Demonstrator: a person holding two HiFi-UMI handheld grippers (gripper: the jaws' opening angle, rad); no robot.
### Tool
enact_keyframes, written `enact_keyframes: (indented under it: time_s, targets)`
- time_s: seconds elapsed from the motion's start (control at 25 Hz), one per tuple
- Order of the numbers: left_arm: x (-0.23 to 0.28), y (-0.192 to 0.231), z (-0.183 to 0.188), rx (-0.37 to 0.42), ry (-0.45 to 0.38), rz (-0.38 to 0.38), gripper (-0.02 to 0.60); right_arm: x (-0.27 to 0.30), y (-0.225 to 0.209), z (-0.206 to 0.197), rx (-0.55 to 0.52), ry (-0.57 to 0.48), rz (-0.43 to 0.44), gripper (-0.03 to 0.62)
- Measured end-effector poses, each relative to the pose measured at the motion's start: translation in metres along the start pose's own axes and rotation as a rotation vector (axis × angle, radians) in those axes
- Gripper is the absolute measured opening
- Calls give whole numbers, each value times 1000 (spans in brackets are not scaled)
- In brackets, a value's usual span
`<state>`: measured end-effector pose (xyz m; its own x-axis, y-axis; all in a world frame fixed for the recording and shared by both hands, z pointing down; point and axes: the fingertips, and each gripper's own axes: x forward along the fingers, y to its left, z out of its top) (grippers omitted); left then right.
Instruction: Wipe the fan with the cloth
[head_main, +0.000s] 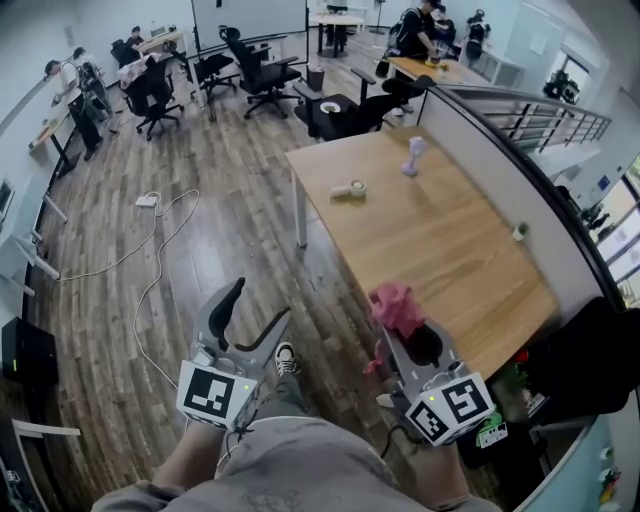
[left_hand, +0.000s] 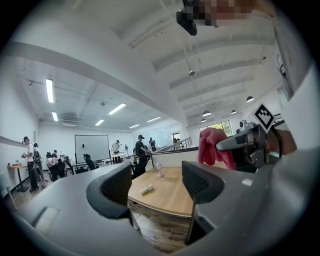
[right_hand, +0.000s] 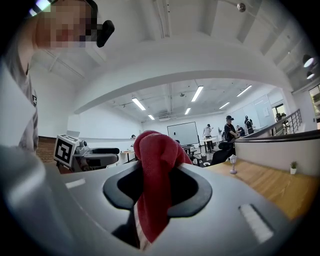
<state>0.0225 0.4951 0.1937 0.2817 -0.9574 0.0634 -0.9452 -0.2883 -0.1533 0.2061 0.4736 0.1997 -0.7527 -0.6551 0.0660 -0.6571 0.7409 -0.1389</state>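
**Cloth gripped, fan across the table**

The right gripper (head_main: 400, 335) is clamped on the pink cloth (head_main: 398, 306), at the table's (head_main: 460, 260) near corner. The left gripper (head_main: 262, 303) stands wide and empty over the floor (head_main: 200, 260). The small purple fan (head_main: 413, 155) stands upright near the table's far edge, well apart from both

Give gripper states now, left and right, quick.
Left gripper: open, nothing between the jaws.
Right gripper: closed on the red cloth.
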Motion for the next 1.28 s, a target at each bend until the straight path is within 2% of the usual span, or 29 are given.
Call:
enact_keyframes:
  time_s: [0.32, 0.44, 0.64, 0.84, 1.08, 1.28]
  targets:
    - [69, 65, -12, -9, 28, -23, 316, 81, -32, 11, -12, 9, -37, 127]
    - [101, 94, -16, 3, 28, -50, 316, 117, -48, 13, -6, 27, -62, 127]
    - [161, 142, -18, -32, 5, -105, 316, 184, -78, 13, -9, 70, -117, 127]
    - [218, 194, -34, -33, 41, -163, 316, 255, -101, 10, 14, 100, -167, 127]
    - [273, 237, -59, -1, 74, -205, 316, 311, -136, -13, 38, 162, -240, 127]
    - [312, 256, -83, -36, 111, -243, 318, 338, -159, -32, 50, 203, -274, 127]
